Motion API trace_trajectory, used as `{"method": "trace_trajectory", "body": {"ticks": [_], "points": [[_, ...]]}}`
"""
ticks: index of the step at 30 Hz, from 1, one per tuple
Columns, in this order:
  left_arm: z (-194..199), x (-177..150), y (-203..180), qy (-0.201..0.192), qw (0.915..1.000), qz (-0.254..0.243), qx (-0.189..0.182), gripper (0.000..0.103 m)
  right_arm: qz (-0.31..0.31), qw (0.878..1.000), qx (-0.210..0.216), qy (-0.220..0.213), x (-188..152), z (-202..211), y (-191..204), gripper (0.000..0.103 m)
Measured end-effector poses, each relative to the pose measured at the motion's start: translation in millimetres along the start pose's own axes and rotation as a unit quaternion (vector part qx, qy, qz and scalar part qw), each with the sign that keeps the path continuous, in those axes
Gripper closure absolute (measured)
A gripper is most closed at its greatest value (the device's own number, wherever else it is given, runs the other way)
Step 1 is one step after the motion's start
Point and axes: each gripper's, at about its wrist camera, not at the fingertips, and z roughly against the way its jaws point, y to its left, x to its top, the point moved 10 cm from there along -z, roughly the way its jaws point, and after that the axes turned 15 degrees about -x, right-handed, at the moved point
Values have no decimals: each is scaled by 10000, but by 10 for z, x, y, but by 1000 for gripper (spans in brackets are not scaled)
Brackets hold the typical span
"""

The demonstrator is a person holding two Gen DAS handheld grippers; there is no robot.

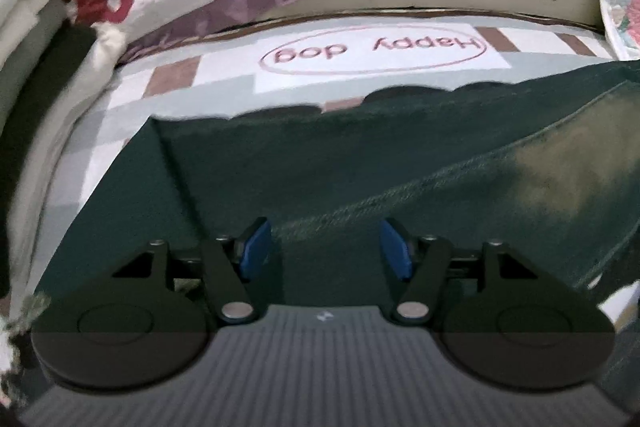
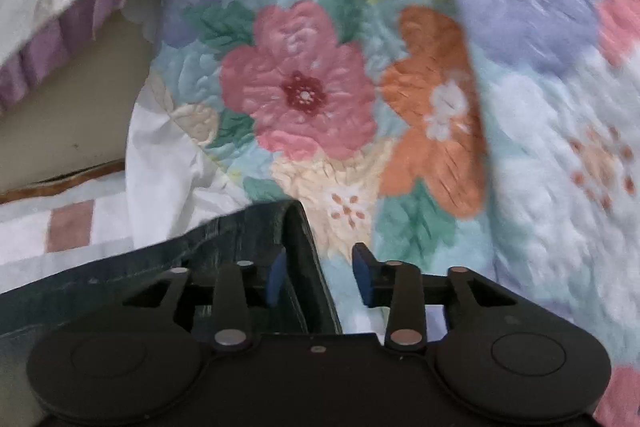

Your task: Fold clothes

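Both grippers — left gripper (image 1: 326, 247), right gripper (image 2: 320, 277) — gape empty over dark jeans (image 1: 360, 167); unheld fold may slump — quilt (image 2: 520, 167) crowds the edge

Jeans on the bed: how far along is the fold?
Done: the dark jeans lie spread flat on the checked sheet, one layer seemingly lapped diagonally. In hand: nothing; left gripper and right gripper hover open, the right over the jeans' end. Left: regrip, finish folding.
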Motion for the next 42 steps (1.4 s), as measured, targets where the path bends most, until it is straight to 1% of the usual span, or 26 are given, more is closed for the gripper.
{"method": "trace_trajectory", "body": {"ticks": [1,3,5,6,8,10,13,14,17,19,22,25,26,27,28,29,30,31,32,33,35,36,37,38,40,42], "points": [[12,-45,35,30,10000,-6,58,42,-118,9998,134,92,-72,39,-56,59],[41,-126,124,73,9998,30,182,42,-84,9992,333,195,-221,156,-92,59],[95,-149,173,-26,9998,95,171,42,24,9980,558,292,-382,298,-86,59],[127,-145,180,-101,9998,99,157,42,60,9965,762,342,-464,388,-62,59],[184,-137,180,-184,9995,-11,243,42,142,9900,1330,448,-607,574,41,59],[238,-138,175,-217,9989,-169,392,42,259,9803,1903,460,-731,803,216,59],[332,-130,238,-319,9978,-211,536,40,556,9685,2384,467,-877,1074,574,59],[365,-123,263,-365,9975,-215,572,40,689,9656,2464,470,-923,1144,695,59],[389,-150,312,-312,9955,-488,752,32,1106,9565,2656,479,-1058,1339,1057,59],[404,-169,344,-270,9935,-677,873,22,1355,9491,2803,479,-1135,1467,1243,59],[180,-286,513,125,9955,-377,866,20,1674,9380,3004,440,-1229,1649,1467,59],[124,-221,648,11,9973,-116,731,17,1917,9271,3205,331,-1283,1836,1623,59],[108,-181,679,25,9973,-170,721,21,1970,9248,3240,299,-1290,1892,1658,59],[98,-128,709,18,9967,-298,759,56,2023,9225,3275,267,-1298,1947,1693,59],[86,-80,739,76,9955,-443,837,98,2063,9207,3303,246,-1301,1992,1720,59],[95,-25,774,153,9927,-641,1010,98,2102,9191,3323,229,-1305,2026,1747,59],[125,68,797,161,9877,-964,1219,97,2145,9176,3338,220,-1315,2059,1763,59],[184,184,816,105,9798,-1318,1502,97,2175,9166,3347,222,-1324,2077,1768,59],[264,315,867,44,9681,-1633,1899,97,2200,9159,3348,228,-1339,2093,1770,59],[360,452,933,-10,9535,-1891,2347,97,2224,9154,3348,235,-1355,2108,1772,59],[533,685,1102,-128,9301,-2068,3034,88,2249,9154,3328,269,-1377,2103,1773,59],[611,776,1174,-191,9227,-2044,3264,74,2246,9163,3303,288,-1389,2092,1770,59],[673,835,1189,-269,9186,-2032,3380,56,2240,9174,3274,307,-1400,2078,1766,59],[733,889,1195,-348,9147,-2025,3480,49,2227,9186,3248,325,-1411,2064,1764,59],[810,915,1065,-542,9116,-2140,3467,35,2188,9212,3194,378,-1431,2018,1727,59],[810,848,865,-644,9164,-2221,3267,27,2160,9241,3126,409,-1451,1977,1672,59]]}}
